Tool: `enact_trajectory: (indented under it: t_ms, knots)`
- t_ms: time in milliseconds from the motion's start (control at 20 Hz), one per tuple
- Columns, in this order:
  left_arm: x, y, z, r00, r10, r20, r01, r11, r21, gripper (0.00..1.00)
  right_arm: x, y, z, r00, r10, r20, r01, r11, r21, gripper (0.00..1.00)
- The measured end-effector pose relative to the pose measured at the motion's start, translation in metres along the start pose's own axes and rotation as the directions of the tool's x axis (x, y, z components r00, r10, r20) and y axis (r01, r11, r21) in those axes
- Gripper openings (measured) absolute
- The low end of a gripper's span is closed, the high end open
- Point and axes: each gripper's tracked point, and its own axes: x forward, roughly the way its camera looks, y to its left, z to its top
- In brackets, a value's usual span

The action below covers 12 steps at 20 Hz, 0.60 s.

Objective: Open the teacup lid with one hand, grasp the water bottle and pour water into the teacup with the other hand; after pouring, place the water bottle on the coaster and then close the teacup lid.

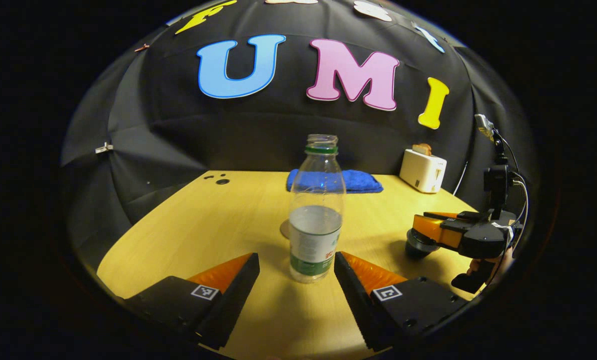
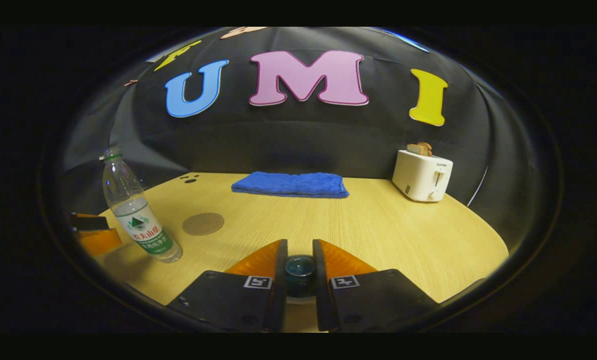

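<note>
One bottle (image 1: 316,215) stands upright on the table (image 1: 218,225), capless mouth up, about half full — between the spread fingers of the left gripper (image 1: 296,272), untouched. One coaster (image 2: 203,223) lies flat just behind it. The right gripper (image 2: 299,270) is closed on the lid (image 2: 300,267) knob. One blue towel (image 2: 290,184) and one toaster (image 2: 422,175) sit at the back.

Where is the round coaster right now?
In the right gripper view the coaster lies flat on the table, just right of the water bottle, nearer than the blue towel.
</note>
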Motion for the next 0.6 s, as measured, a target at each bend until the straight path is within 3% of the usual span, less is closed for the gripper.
enact_trajectory:
  t_ms: [100,150,200,250,300,600]
  knots:
    - [0.011,-0.006,0.003,1.000,-0.017,0.017,0.017,1.000,-0.008,0.96,-0.002,-0.006,0.015,1.000,-0.006,0.020,0.006,1.000,0.006,0.23]
    - [0.016,-0.006,0.005,1.000,-0.018,0.024,0.018,1.000,0.000,0.96,-0.005,-0.008,0.020,1.000,-0.008,0.029,0.008,1.000,0.012,0.32]
    - [0.022,-0.007,0.007,0.999,-0.021,0.033,0.020,1.000,0.009,0.95,-0.007,-0.011,0.025,0.999,-0.012,0.036,0.011,1.000,0.018,0.23]
    - [0.029,-0.007,0.010,0.999,-0.024,0.043,0.023,1.000,0.014,0.96,-0.009,-0.014,0.027,0.999,-0.015,0.038,0.014,1.000,0.023,0.23]
    - [0.036,-0.007,0.012,0.998,-0.026,0.050,0.026,1.000,0.013,0.96,-0.012,-0.017,0.027,0.999,-0.019,0.036,0.018,1.000,0.025,0.32]
    - [0.073,-0.014,0.029,0.993,-0.079,0.093,0.074,0.996,0.052,0.95,-0.025,-0.029,0.008,0.999,-0.048,-0.002,0.048,0.998,0.029,0.32]
